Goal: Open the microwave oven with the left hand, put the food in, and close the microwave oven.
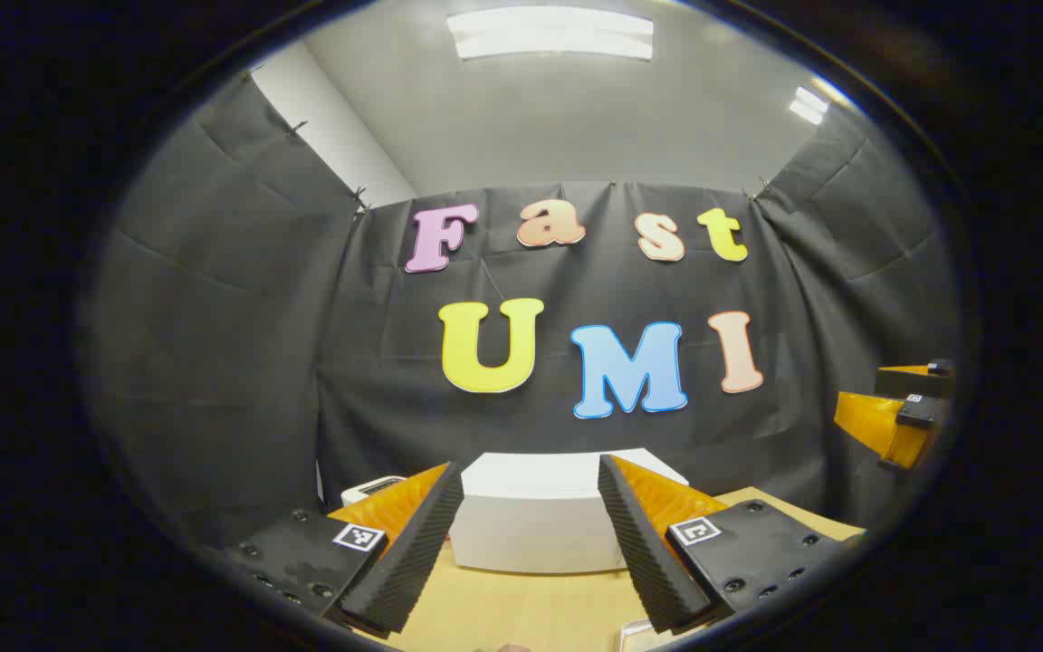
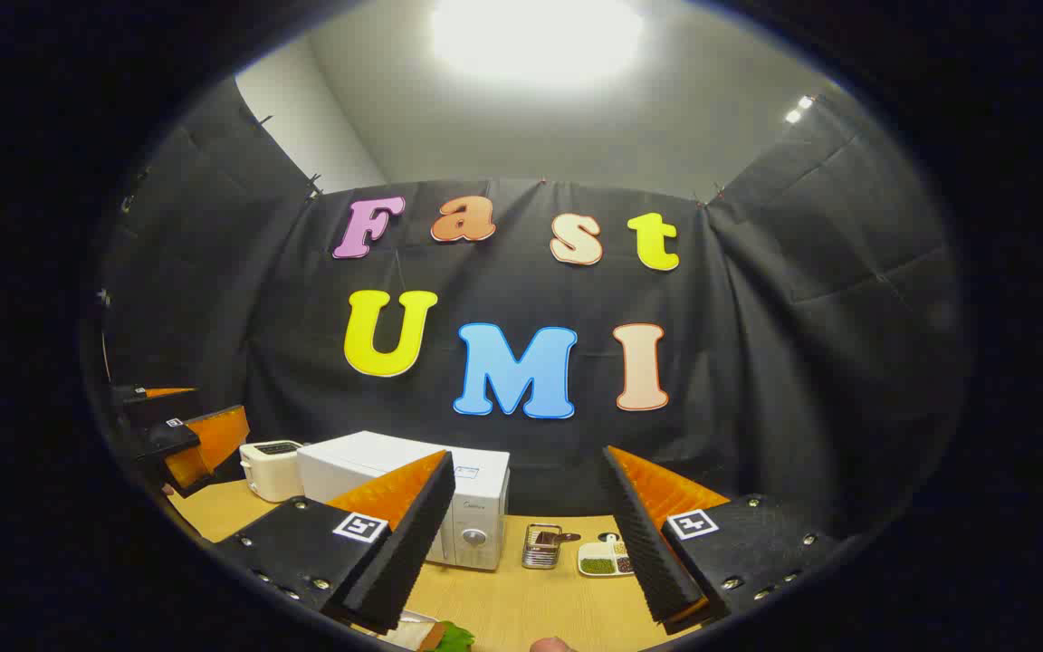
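In the left gripper view, a light wooden tabletop [image 1: 521,607] is stretching forward to a black cloth wall [image 1: 241,362], with a pale ceiling and a strip light [image 1: 550,33] glowing overhead. The white microwave oven [image 1: 531,525] is sitting toward the back edge of the tabletop, straight ahead, its door closed. Just behind its left side a white toaster [image 1: 368,490] is peeking out. The left gripper [image 1: 531,552] is hovering above the tabletop with its fingers spread wide, gripping nothing. At the right edge the right gripper [image 1: 902,412] is hanging in the air, well apart from the microwave oven.

In the right gripper view, the same tabletop [image 2: 540,607] is running back to the cloth wall [image 2: 802,362]. The microwave oven [image 2: 458,507] is standing toward the back left of the tabletop, with the toaster [image 2: 270,469] just beside it on the left. To its right a small metal rack [image 2: 541,546] and a divided dish [image 2: 601,558] are sitting near the back edge. The right gripper [image 2: 531,552] is hovering with its fingers wide apart, holding nothing. At the near edge some food [image 2: 435,637] with green leaves is lying on the tabletop. The left gripper [image 2: 186,444] is showing at the far left.
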Demonstrator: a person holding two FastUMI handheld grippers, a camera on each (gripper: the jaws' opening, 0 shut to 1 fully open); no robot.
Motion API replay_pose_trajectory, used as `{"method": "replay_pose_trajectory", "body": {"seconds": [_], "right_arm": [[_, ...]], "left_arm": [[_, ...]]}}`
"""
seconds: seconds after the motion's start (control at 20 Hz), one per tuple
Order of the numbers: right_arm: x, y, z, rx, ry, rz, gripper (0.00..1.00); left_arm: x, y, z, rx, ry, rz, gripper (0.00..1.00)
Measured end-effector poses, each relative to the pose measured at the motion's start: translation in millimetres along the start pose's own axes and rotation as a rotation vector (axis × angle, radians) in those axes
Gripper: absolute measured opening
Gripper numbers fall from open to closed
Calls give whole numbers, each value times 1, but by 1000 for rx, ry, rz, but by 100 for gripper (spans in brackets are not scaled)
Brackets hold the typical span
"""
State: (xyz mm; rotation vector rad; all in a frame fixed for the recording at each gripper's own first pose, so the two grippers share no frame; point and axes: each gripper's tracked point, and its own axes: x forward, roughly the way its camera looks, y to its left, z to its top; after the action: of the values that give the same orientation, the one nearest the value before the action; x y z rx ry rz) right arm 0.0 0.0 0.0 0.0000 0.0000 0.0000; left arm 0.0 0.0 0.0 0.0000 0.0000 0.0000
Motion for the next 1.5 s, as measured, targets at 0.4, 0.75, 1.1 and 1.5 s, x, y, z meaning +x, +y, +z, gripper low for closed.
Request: {"method": "replay_pose_trajectory", "body": {"seconds": [0.4, 0.75, 1.1, 1.5], "right_arm": [[-8, -16, 0, -4, -5, -19, 96], [-13, -25, -1, 6, -11, 9, 96], [-16, -40, -10, 12, 1, -6, 96], [-11, -63, -6, -27, 5, -144, 96]], "left_arm": [[-7, -23, 3, -4, -17, -36, 100], [-4, -37, -3, 19, 2, -19, 96], [28, -68, -21, 43, 15, -64, 100], [109, -106, -71, 29, 53, -174, 98]]}}
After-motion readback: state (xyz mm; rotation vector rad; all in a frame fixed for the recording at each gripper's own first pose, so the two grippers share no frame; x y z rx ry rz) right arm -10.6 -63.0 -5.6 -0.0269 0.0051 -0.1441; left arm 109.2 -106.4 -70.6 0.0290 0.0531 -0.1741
